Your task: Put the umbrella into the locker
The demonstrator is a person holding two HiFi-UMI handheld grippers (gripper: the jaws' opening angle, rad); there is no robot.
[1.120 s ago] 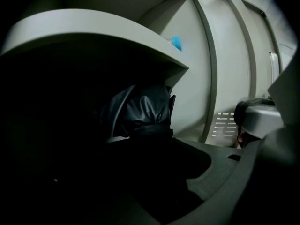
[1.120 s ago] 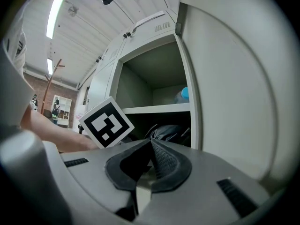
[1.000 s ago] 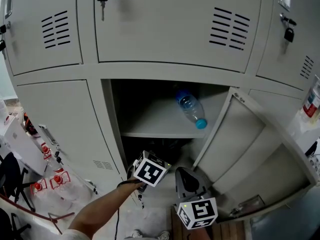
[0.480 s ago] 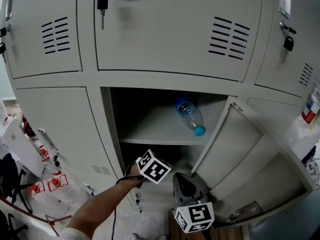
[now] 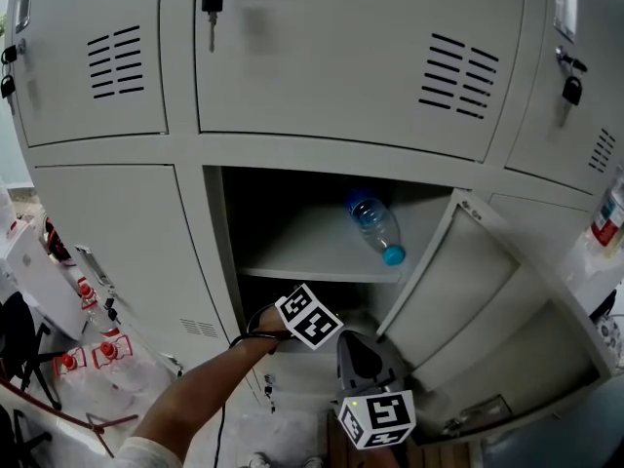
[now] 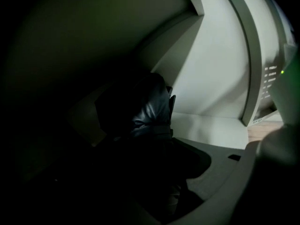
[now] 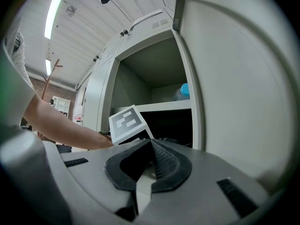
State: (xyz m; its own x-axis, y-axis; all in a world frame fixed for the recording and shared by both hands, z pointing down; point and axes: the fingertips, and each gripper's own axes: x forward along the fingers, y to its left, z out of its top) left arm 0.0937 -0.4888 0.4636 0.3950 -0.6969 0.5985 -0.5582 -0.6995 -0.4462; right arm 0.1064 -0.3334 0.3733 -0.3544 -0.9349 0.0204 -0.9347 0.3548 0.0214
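Under the shelf [image 5: 302, 253] of the locker [image 5: 216, 252], the left gripper [image 5: 310, 317] is inside the dark lower bay, pitched down and inward. The bare forearm [image 5: 200, 393] is stretched up to it from bottom left. Its jaws sit wide, clamped round the umbrella [image 6: 151, 110], which is black, folded, crinkly glossy fabric cinched by a strap [image 6: 157, 130]. It runs from between the jaws out into the bay. So the umbrella is in the lower compartment, in the grip; too dark to tell if it touches the floor. The right gripper [image 7: 150, 146] is held level just outside the opening, below and right of the left one in the head view. Its black pads meet at the tips, one face ribbed, nothing between. Locker is pale grey sheet metal with smooth paint, and the neighbouring closed doors have louvred vent slots [image 5: 458, 61]. Its own door [image 5: 458, 291] is swung out to the right. A clear plastic bottle [image 5: 373, 220] with a blue cap lies on its side on the shelf, cap toward the front edge.
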